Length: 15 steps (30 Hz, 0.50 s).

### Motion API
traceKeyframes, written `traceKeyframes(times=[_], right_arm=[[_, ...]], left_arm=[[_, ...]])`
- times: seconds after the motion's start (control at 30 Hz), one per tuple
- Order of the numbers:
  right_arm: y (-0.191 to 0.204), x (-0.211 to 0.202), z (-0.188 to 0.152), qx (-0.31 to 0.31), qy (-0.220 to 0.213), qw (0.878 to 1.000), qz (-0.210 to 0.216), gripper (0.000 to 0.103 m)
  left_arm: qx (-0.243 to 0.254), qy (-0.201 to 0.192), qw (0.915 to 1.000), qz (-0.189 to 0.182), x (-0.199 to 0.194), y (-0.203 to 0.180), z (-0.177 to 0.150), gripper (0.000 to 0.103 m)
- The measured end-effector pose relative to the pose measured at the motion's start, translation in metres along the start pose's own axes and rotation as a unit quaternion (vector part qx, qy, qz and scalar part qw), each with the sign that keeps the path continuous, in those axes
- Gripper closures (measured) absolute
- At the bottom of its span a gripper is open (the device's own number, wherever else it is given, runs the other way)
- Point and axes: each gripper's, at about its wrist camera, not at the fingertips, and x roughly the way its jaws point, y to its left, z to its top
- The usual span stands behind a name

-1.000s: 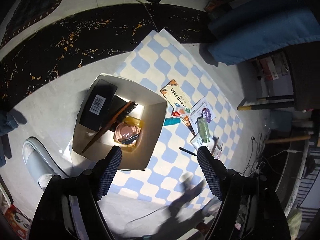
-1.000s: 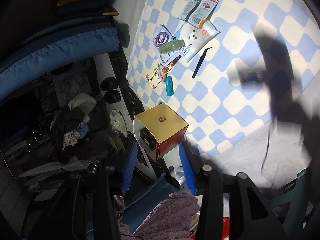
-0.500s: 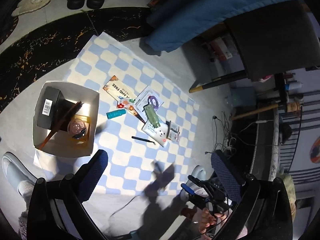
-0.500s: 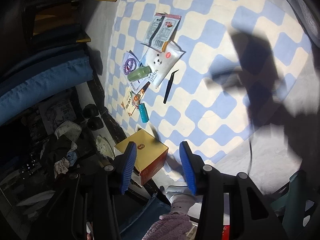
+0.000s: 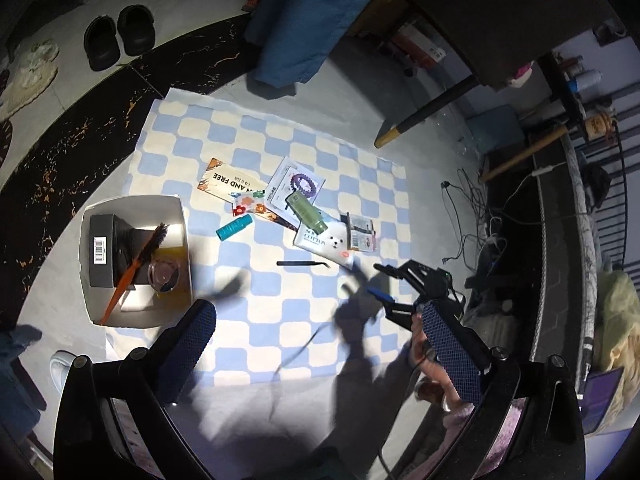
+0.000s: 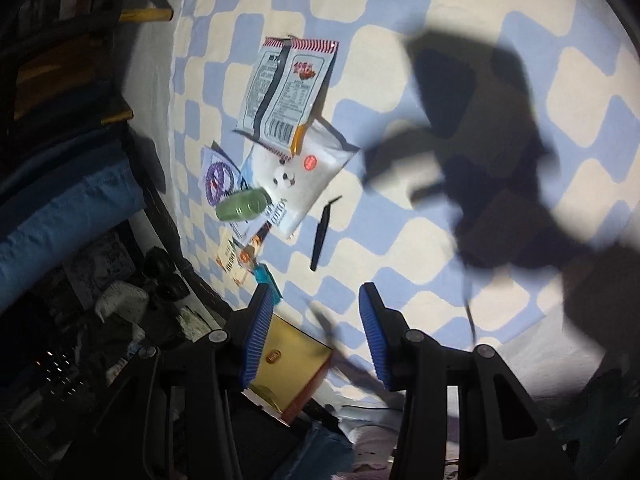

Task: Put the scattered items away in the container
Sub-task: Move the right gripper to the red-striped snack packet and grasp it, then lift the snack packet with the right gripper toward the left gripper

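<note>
A white box [image 5: 176, 204] on the floor holds a black carton, an orange-handled brush and a round pink jar. On the blue-checked mat [image 5: 280, 328] lie a booklet [image 5: 228, 184], a teal tube [image 5: 235, 227], a green bottle [image 5: 306, 212], a bracelet card [image 5: 298, 182], a cotton pack [image 5: 324, 240], a snack packet [image 5: 362, 232] and black tweezers [image 5: 304, 264]. High above the mat, my left gripper [image 5: 320, 344] is wide open and empty. My right gripper [image 6: 316, 332] hangs open and empty just short of the tweezers [image 6: 322, 236], with the box's yellow side [image 6: 288, 368] below it.
Black shoes [image 5: 118, 36] stand beyond a dark marbled floor strip. A blue cloth [image 5: 296, 32] hangs over furniture at the back, with a chair leg [image 5: 424, 116] near the mat's corner. Cables [image 5: 472, 216] trail on the right. A person's shoe [image 5: 60, 364] is beside the box.
My left gripper has lifted away from the box, rolled, and its jaws have spread wider. My right gripper has dropped toward the mat, so the scattered items look larger.
</note>
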Motion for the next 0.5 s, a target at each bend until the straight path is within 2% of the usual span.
traceKeyframes(times=[0.13, 0.2, 0.27, 0.33, 0.5], right_arm=[[-0.006, 0.011, 0.036, 0.067, -0.016, 0.996, 0.051, 0.057], [-0.013, 0.016, 0.052, 0.102, -0.031, 0.99, 0.093, 0.057], [-0.018, 0.021, 0.065, 0.132, -0.049, 0.983, 0.115, 0.057], [-0.019, 0.029, 0.075, 0.141, -0.055, 0.981, 0.119, 0.057], [-0.009, 0.048, 0.098, 0.118, -0.062, 0.988, 0.083, 0.057]], left_arm=[[-0.004, 0.035, 0.9993, -0.007, 0.013, -0.002, 0.003, 0.0], [-0.01, 0.051, 0.9985, -0.015, 0.019, -0.001, 0.007, 0.0], [-0.008, 0.065, 0.9975, -0.028, 0.027, -0.002, 0.013, 0.0], [-0.008, 0.072, 0.9966, -0.041, 0.032, -0.004, 0.019, 0.0], [-0.012, 0.079, 0.996, -0.04, 0.042, 0.003, 0.027, 0.0]])
